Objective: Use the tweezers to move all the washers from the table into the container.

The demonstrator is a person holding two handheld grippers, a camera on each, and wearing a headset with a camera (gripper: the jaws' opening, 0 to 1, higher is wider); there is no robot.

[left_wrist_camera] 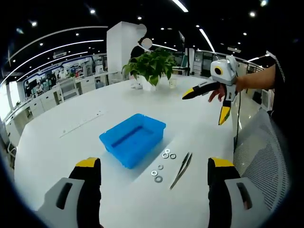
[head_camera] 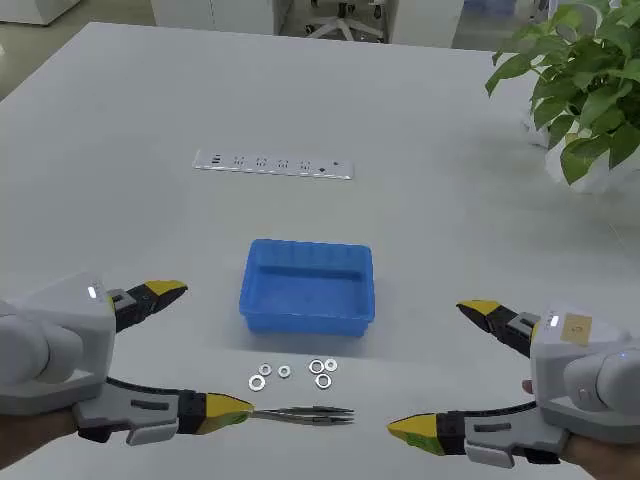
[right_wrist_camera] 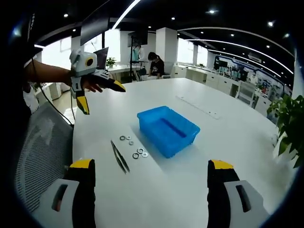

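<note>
From the head view I have the left gripper [head_camera: 198,350] and the right gripper [head_camera: 440,368] low at either side, both with grey bodies and yellow-tipped black jaws spread wide, grasping nothing. Between them, slim metal tweezers [head_camera: 300,412] lie flat on the matte white table [head_camera: 450,200], tips toward the right gripper. Just beyond the tweezers I count six small flat metal washers [head_camera: 290,373], three in a loose group on the left and three close together on the right. Behind them sits one rectangular blue plastic container [head_camera: 305,318], open-topped. Farther back lie one long white power strip [head_camera: 273,165] and, at the far right corner, one leafy potted plant [head_camera: 585,80].

In the left gripper view my own jaws stand apart, framing the container, the six washers and the tweezers. The right gripper hangs released above the table edge, and a mesh chair back [left_wrist_camera: 259,156] shows at the right.

In the right gripper view the jaws are again wide, with the washers between the tweezers and the container.
</note>
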